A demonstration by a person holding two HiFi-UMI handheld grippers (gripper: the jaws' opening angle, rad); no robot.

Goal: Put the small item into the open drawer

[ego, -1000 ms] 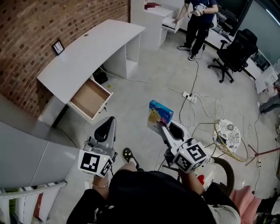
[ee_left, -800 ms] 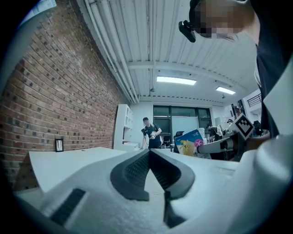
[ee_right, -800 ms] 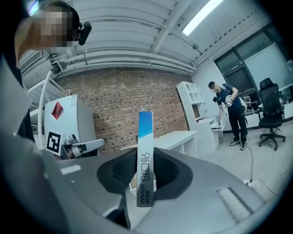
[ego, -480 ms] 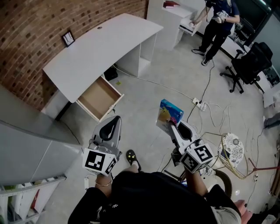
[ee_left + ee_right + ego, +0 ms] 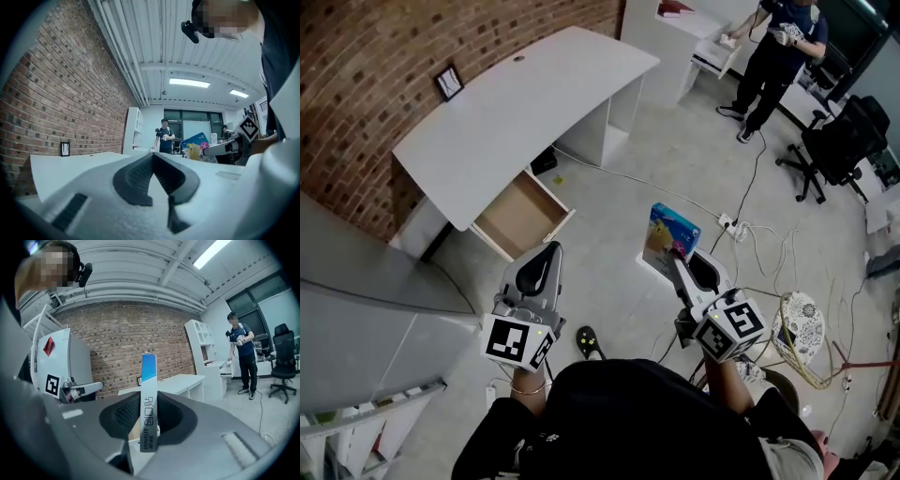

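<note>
A small blue and yellow box (image 5: pixel 667 236) stands upright in my right gripper (image 5: pixel 678 261), which is shut on its lower edge. In the right gripper view the box (image 5: pixel 148 380) shows edge-on between the dark pads (image 5: pixel 171 416) of the right gripper (image 5: pixel 149 416). The open wooden drawer (image 5: pixel 522 214) sticks out from under the white desk (image 5: pixel 525 103), ahead and to the left of both grippers. My left gripper (image 5: pixel 551 251) points toward the drawer, its jaws together with nothing in them. In the left gripper view its pads (image 5: pixel 140 176) meet at the tip, and the box (image 5: pixel 196 143) shows off to the right.
A person (image 5: pixel 773 47) stands by a white shelf unit (image 5: pixel 675 28) at the back right. An office chair (image 5: pixel 839 141), a power strip with cables (image 5: pixel 731 225) and a patterned stool (image 5: pixel 797 314) lie to the right. A grey cabinet (image 5: pixel 356 319) is at the left.
The desk and drawer have come nearer and lower in the head view. Both grippers hold their pose, and the box stays gripped in the right one.
</note>
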